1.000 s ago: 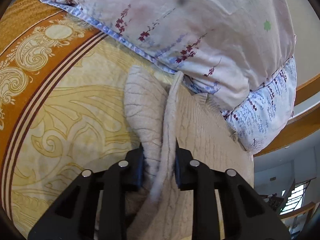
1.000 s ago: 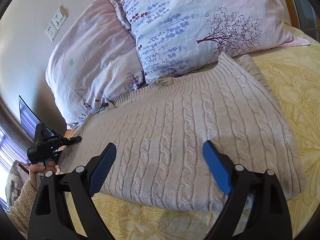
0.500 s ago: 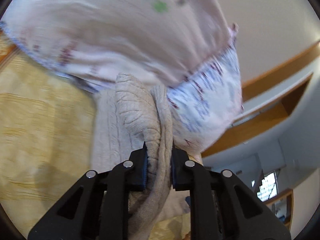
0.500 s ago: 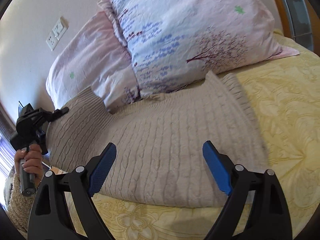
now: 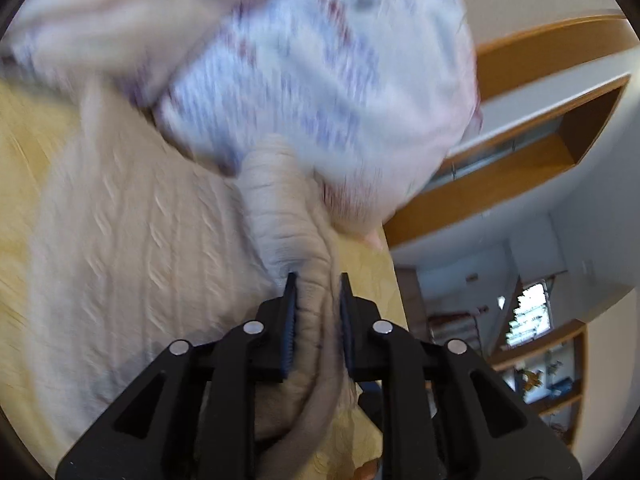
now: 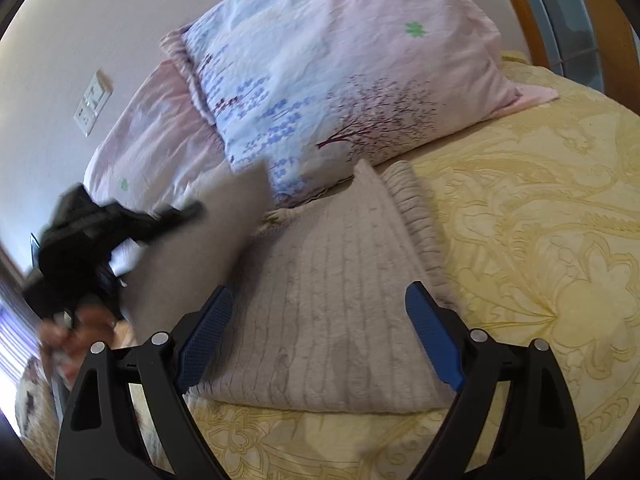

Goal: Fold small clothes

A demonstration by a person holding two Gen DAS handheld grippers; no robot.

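Your left gripper [image 5: 316,312] is clamped on a bunched ribbed edge of the beige cable-knit sweater [image 5: 132,264], though its jaws are easing apart a little; the fabric fills the narrow gap between the dark pads and hangs down below them. A second ago that same fold lay low against the yellow patterned bedspread [image 5: 24,152]; now you have swung it up and across, so the sweater's body spreads out left of the gripper and the picture is smeared with motion. Just beyond the jaws, the pink pillow with blue floral print [image 5: 320,80] fills the upper view, where before an orange border of the bedspread showed at left.

Your right gripper [image 6: 318,340] stands wide with nothing between its blue pads, hovering over the near edge of the sweater [image 6: 332,320], much as it did a second ago. From here you see what the left view cannot: your left hand [image 6: 76,328] and its black gripper [image 6: 104,236] lifting a flap of sweater at the far left, the folded ribbed hem to the right, and a second pink pillow [image 6: 160,140] behind the first [image 6: 352,64]. Only the left view shows the wooden shelving [image 5: 540,128] past the bed.
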